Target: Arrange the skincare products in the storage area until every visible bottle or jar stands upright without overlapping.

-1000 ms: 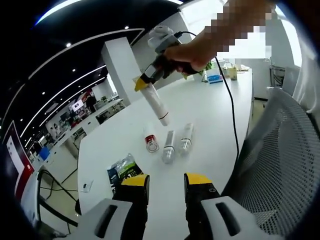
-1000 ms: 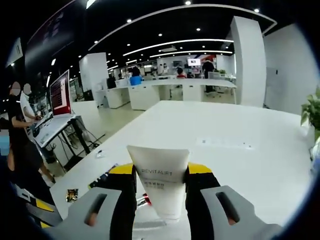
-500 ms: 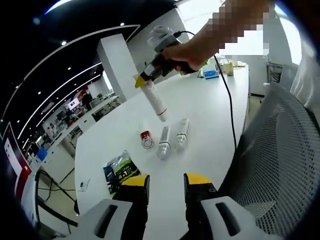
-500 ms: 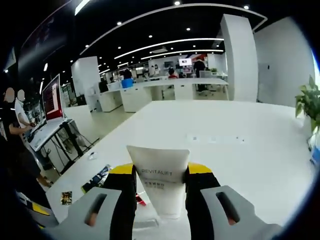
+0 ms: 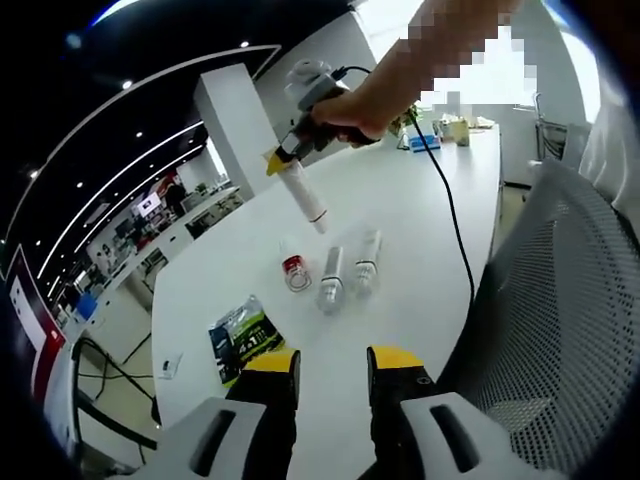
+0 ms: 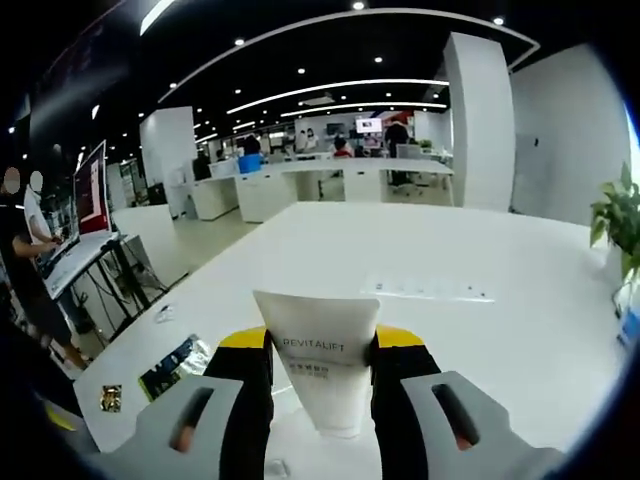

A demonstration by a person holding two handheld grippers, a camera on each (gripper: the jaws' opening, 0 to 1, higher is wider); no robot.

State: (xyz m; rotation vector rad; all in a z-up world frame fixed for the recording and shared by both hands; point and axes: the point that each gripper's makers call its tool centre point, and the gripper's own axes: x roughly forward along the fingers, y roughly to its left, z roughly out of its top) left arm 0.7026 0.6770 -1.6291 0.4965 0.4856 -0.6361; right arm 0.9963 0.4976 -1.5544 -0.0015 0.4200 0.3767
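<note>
While right gripper [image 6: 320, 365] fingers clamp the white tube [image 6: 318, 375] between them, left gripper [image 5: 333, 385] fingers parted, empty.

One white tube [image 5: 303, 198], two clear bottles [image 5: 331, 277] [image 5: 367, 260], one red-capped bottle [image 5: 294, 270] and one dark packet [image 5: 243, 338] on the tabletop [image 5: 420, 230].

You're in a big open-plan office with a dark ceiling [image 6: 330, 40] crossed by long curved light strips [image 6: 340, 88] and dotted with small spotlights. White square pillars [image 6: 482, 120] rise to it. Your long white table [image 6: 470, 320] runs ahead, more white desks [image 6: 340, 185] stand behind, and a grey mesh chair [image 5: 560, 300] sits beside it. There's a green plant [image 6: 618, 215] too.
</note>
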